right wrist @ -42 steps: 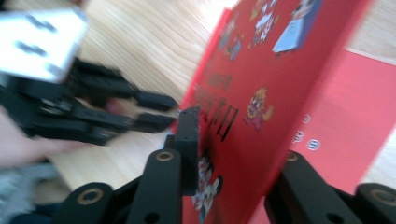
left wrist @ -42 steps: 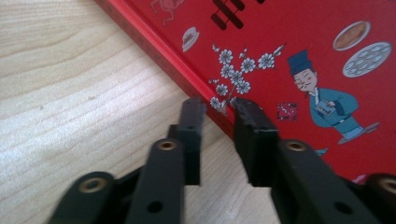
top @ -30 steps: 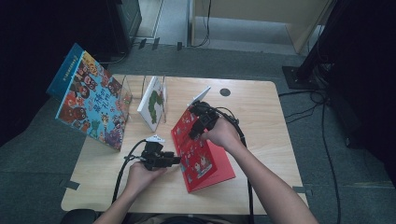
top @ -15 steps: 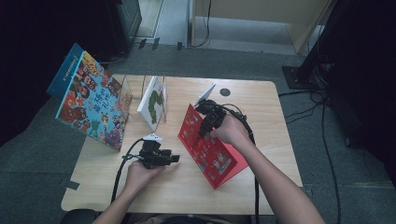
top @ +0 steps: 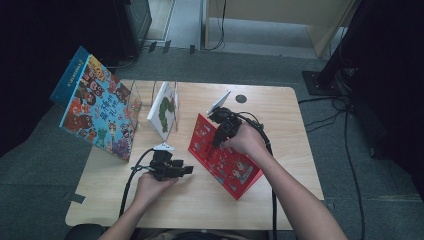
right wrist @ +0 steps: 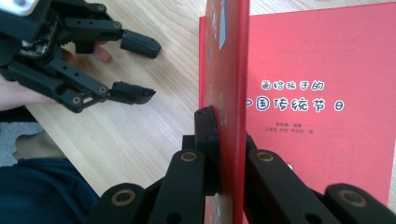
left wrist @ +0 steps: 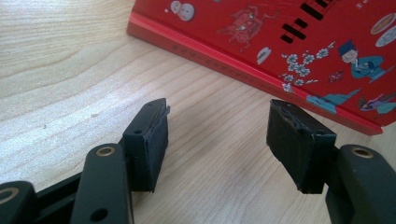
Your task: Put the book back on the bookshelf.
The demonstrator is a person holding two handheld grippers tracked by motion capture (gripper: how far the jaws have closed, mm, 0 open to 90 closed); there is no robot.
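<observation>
A red picture book (top: 227, 162) stands tilted on its lower edge on the wooden table (top: 280, 115). My right gripper (top: 220, 134) is shut on its top edge. In the right gripper view the jaws (right wrist: 227, 128) pinch the red cover (right wrist: 317, 70) from both sides. My left gripper (top: 187, 170) rests low on the table, left of the book and apart from it. Its jaws (left wrist: 217, 116) have just been opening and hold nothing; bare wood lies between them. The book's lower edge (left wrist: 261, 77) runs just beyond them. The left gripper (right wrist: 140, 70) is also in the right gripper view.
A large colourful book (top: 97, 112) leans at the table's left edge. A white book with a green figure (top: 164, 110) stands in a clear holder behind the left hand. A small black disc (top: 241, 98) sits in the tabletop at the back. Cables trail from both grippers.
The red book has been tipped up more steeply and carried right, away from the left gripper. The left gripper stayed put and its jaws spread wider.
</observation>
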